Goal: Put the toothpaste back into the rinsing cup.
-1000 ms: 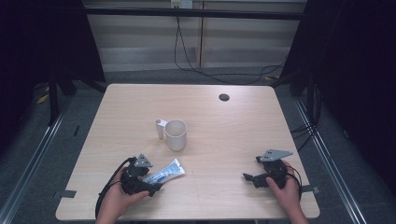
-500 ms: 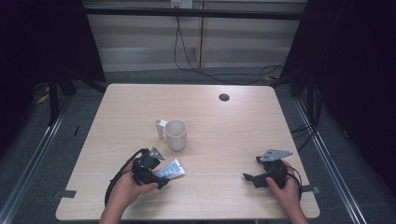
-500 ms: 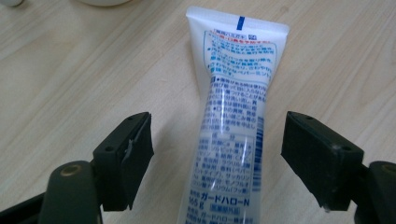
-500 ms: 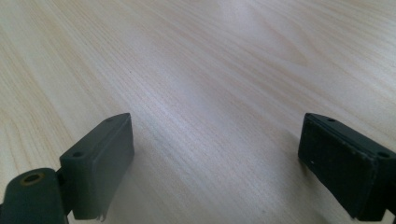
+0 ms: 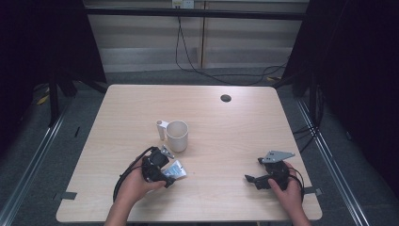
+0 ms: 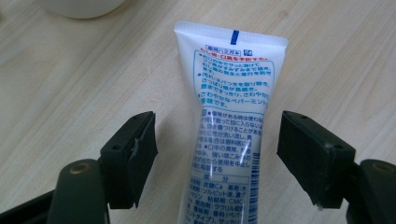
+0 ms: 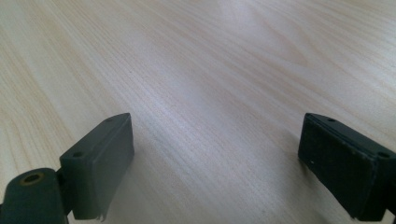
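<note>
A white toothpaste tube [image 6: 229, 121] with blue print lies flat on the wooden table [image 5: 226, 127], crimped end pointing away from me toward the mug. My left gripper [image 6: 217, 149] is open and straddles the tube, one jaw on each side, neither pad touching it. From above, the left gripper [image 5: 165, 175] covers most of the tube [image 5: 176, 168], just below a cream mug [image 5: 177, 135]. At the front right, my right gripper [image 5: 251, 179] rests low over bare wood, open with nothing between its jaws [image 7: 212, 163].
A small white upright piece [image 5: 161, 128] stands against the mug's left side. A dark round grommet [image 5: 226, 98] sits in the table near the far edge. Cables trail on the floor beyond the table.
The left gripper has moved forward and right over the tube, so its open jaws now straddle it. The right gripper has stayed put.
</note>
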Available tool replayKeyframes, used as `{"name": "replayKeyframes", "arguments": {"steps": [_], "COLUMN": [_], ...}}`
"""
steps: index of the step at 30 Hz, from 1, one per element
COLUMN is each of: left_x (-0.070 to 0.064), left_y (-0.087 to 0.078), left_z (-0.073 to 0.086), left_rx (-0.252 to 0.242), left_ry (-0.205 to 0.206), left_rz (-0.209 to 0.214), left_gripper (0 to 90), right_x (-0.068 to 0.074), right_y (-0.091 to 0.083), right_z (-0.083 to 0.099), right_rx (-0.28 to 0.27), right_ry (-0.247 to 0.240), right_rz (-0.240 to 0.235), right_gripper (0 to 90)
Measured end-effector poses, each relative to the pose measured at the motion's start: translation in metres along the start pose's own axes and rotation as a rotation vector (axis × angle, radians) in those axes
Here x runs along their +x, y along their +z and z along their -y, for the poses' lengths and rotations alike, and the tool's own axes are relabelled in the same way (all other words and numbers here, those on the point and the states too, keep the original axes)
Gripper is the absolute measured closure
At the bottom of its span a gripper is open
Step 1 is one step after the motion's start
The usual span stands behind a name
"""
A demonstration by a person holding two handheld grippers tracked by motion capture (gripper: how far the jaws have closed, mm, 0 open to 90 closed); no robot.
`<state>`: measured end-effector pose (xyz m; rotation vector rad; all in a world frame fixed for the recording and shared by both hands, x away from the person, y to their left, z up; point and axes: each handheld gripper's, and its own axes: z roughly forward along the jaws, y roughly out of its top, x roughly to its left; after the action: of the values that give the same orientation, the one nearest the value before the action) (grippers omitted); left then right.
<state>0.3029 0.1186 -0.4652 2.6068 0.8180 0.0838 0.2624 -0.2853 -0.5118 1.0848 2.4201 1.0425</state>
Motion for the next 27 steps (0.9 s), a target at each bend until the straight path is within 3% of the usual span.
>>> {"name": "replayKeyframes", "arguments": {"steps": [24,27], "left_x": [-0.002,-0.003], "left_y": [0.008,0.01], "left_z": [-0.013,-0.016], "left_rx": [0.091,0.114], "left_ry": [0.012,0.035], "left_rz": [0.005,0.007], "left_gripper": [40.2,43.9], "right_x": [0.0,0.0], "right_y": [0.0,0.0], "right_z": [0.0,0.0], "right_rx": [0.002,0.003], "right_ry": [0.001,0.001], "right_rz": [0.002,0.002], "right_gripper": [10.2,10.2]}}
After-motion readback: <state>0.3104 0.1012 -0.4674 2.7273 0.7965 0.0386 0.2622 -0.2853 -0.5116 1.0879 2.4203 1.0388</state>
